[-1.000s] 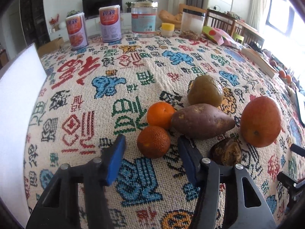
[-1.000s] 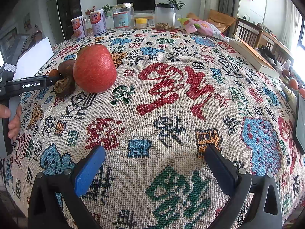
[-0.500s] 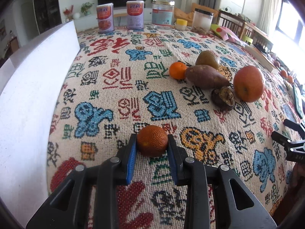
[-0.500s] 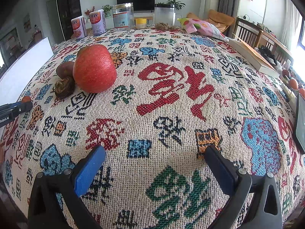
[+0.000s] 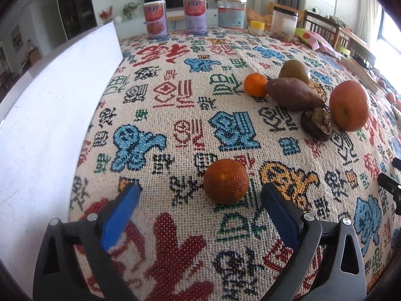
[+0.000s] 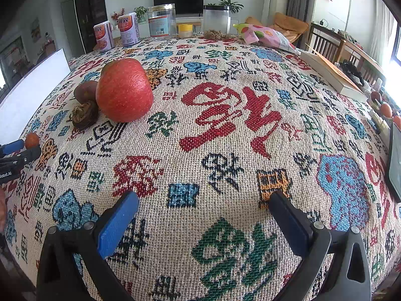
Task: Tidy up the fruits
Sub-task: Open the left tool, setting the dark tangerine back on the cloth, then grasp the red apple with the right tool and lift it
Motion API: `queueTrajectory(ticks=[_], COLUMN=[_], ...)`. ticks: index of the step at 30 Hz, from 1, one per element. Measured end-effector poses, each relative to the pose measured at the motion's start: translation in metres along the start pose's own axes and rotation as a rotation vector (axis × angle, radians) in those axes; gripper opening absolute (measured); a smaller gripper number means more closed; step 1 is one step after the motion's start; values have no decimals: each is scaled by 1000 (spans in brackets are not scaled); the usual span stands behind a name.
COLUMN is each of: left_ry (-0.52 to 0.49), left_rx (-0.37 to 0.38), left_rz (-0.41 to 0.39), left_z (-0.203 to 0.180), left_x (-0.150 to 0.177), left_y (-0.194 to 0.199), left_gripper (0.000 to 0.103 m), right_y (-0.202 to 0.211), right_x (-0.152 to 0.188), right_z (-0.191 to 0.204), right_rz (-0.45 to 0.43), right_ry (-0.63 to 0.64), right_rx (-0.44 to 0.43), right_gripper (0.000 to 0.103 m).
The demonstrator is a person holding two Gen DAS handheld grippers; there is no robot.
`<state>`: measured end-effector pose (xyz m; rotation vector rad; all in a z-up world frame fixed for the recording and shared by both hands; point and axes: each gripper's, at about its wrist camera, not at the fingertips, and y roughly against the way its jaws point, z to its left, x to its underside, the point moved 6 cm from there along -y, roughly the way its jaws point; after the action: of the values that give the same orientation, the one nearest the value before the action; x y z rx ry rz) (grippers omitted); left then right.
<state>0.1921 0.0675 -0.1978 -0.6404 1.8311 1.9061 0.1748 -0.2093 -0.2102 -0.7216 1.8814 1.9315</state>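
Jaws of the left gripper (image 5: 200, 195) are opening around a loose dark tangerine (image 5: 226, 181); right gripper (image 6: 204, 199) spread, empty.

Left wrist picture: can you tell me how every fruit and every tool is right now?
Dark orange tangerine: on the cloth, apart from the pile, touching neither pad.
Left tool: jaws opening, nothing gripped.
Bright small orange: against the sweet potato.
Sweet potato: lying on its side.
Green-brown fruit: behind the sweet potato.
Wrinkled dark fruit: beside the big red fruit.
Big red fruit: resting on the cloth.
Right tool: open, empty.
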Motion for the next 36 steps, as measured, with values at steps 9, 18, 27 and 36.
queueTrajectory(ticks=[9,18,27,36], left_ry=[6,6,5,6], left_rx=[-2,-2,-2,-2], left_rz=[5,5,5,5], left_z=[0,0,0,0], left_x=[1,1,1,1], left_y=[-1,-1,-1,-1], left_gripper=[102,102,102,102], right_y=[0,0,31,-20], right_x=[0,0,-29,-107], right_z=[0,0,22,100], right_rz=[0,0,-143,-50], right_ry=[0,-1,-5,250], right_rx=[0,0,-90,-72], right_gripper=[103,103,103,87])
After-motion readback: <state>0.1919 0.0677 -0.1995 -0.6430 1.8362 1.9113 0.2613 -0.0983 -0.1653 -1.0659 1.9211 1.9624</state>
